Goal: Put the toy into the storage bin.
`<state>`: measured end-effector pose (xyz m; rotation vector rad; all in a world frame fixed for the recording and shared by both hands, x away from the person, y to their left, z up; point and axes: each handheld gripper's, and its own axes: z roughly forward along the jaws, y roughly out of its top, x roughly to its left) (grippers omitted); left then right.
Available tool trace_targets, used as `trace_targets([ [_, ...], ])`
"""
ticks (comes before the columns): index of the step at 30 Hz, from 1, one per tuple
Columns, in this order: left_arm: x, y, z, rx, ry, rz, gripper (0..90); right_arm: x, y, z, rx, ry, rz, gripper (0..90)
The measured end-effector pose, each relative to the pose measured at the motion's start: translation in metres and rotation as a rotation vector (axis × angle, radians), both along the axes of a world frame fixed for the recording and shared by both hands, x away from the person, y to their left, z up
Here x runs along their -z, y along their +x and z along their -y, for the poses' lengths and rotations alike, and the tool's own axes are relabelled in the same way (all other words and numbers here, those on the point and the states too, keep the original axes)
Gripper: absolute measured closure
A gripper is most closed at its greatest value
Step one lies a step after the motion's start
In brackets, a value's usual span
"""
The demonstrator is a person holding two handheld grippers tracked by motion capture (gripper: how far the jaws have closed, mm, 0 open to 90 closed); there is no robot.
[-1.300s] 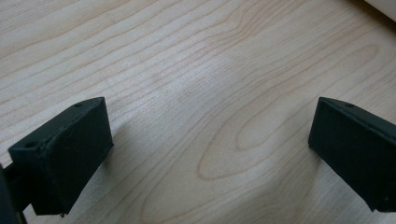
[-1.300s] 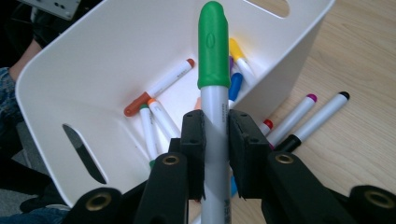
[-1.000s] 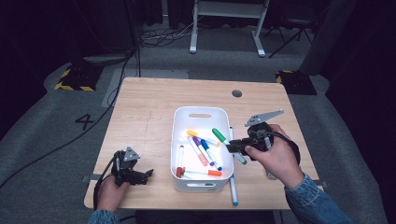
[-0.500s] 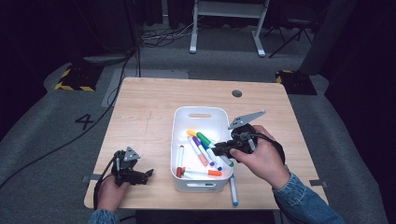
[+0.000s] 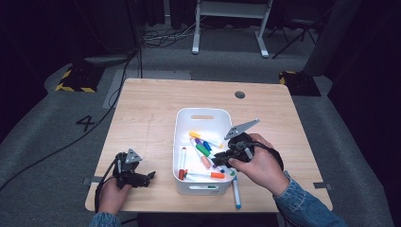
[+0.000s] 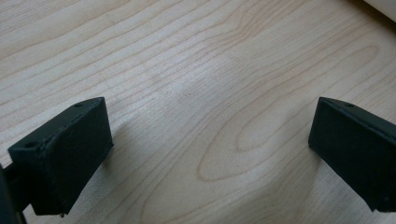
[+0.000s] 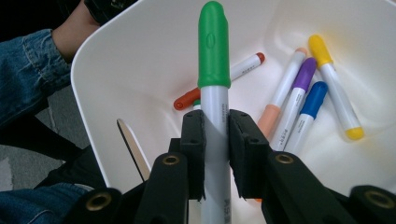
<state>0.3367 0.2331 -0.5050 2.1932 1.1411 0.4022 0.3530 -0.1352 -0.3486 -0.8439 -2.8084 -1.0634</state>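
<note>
The right gripper point(image 7: 215, 140) clamps a green-capped white marker point(image 7: 214, 70), cap pointing straight ahead over the white plastic bin point(image 7: 140, 56); the left gripper point(image 6: 205, 154) gapes empty above the bare wooden table point(image 6: 196, 70).

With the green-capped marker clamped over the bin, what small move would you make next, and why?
Probably lower it a little and open the right gripper. Its jaws press on the green-capped marker, which already hangs inside the white bin above the other markers. A blue-capped marker lies on the table beside the bin, likely next.
</note>
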Motion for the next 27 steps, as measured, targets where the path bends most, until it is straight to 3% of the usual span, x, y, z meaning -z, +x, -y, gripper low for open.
trace_targets([
  [7, 0.000, 0.000, 0.000, 0.001, -0.001, 0.000, 0.0, 0.011, -0.003, -0.006, -0.030, -0.039, -0.011, 77.2],
  [17, 0.000, 0.000, 0.000, 0.001, -0.001, 0.000, 0.0, 0.021, -0.007, -0.019, -0.095, -0.094, 0.023, 77.1],
  [23, 0.000, 0.000, 0.000, 0.001, -0.002, 0.001, 0.0, 0.021, -0.008, -0.020, -0.094, -0.099, 0.031, 76.8],
  [25, 0.000, 0.000, 0.000, 0.001, -0.002, 0.001, 0.0, 0.021, -0.008, -0.020, -0.101, -0.103, 0.038, 74.6],
  [27, 0.000, 0.000, 0.000, 0.000, -0.002, 0.001, 0.0, 0.022, -0.009, -0.020, -0.103, -0.106, 0.050, 65.4],
])
